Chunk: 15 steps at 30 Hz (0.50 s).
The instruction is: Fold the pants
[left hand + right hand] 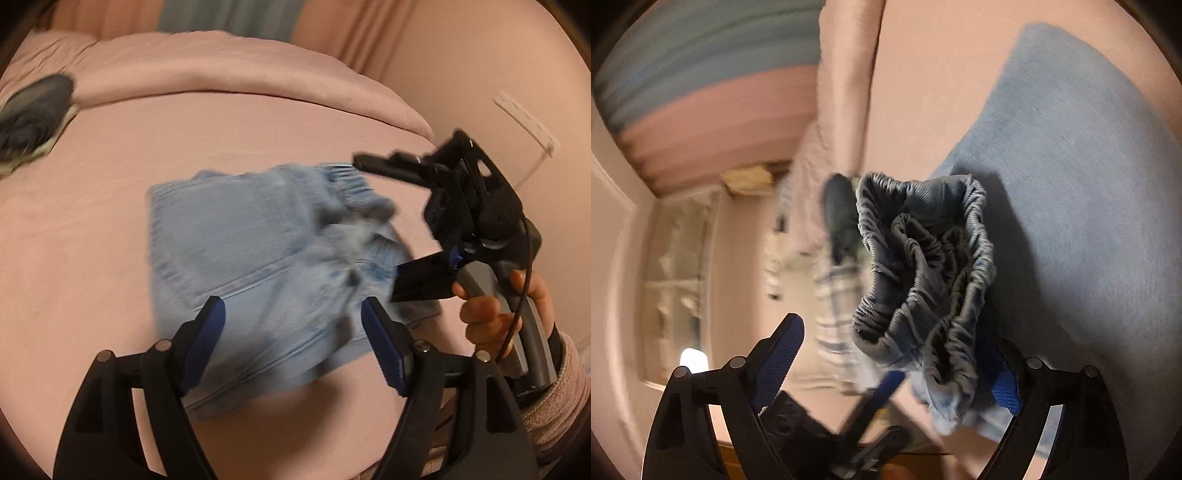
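Light blue jeans [251, 240] lie folded into a short stack on the pink bed sheet [92, 240]. My left gripper [292, 306] hangs open over the stack's near edge, pads clear of the cloth. A hand holds my right gripper [376, 225] at the stack's right end, jaws wide either side of the gathered elastic waistband [351, 177]. In the right wrist view the bunched waistband [923, 258] sits between the open jaws of the right gripper [894, 332], draping against the right pad, and the folded jeans [1071, 184] stretch beyond. One of the left gripper's fingers [886, 387] shows blurred below.
A dark garment [33, 118] lies at the bed's far left. A pink duvet [221, 74] is heaped along the back. A wall with a white strip [524, 118] stands close on the right. Blurred plaid cloth [834, 314] shows in the right wrist view.
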Motion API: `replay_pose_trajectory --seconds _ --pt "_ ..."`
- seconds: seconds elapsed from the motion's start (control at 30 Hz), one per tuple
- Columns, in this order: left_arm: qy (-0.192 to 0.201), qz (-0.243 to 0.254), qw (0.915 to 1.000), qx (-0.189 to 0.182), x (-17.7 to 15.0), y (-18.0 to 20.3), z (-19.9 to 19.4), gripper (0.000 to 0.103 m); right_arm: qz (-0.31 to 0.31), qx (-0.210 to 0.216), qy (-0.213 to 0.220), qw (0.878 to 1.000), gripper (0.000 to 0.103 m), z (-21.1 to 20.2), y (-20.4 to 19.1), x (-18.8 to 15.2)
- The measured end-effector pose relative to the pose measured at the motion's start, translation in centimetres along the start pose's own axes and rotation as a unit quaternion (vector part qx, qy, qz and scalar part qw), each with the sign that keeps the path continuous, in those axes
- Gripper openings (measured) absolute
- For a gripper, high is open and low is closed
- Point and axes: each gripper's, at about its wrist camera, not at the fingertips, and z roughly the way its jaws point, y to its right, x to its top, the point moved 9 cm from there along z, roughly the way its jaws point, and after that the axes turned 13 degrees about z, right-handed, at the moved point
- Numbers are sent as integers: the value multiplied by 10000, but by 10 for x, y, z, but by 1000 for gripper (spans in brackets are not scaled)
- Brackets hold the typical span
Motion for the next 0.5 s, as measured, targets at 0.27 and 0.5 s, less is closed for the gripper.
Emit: replay_pose_trajectory --seconds 0.27,0.5 --pt "12 -701 9971 295 -20 -38 -11 77 -1000 -1533 410 9822 44 20 7 2" --pt "-1 -644 9972 381 -18 -35 -15 77 -1371 -1332 580 9798 39 -10 2 -5"
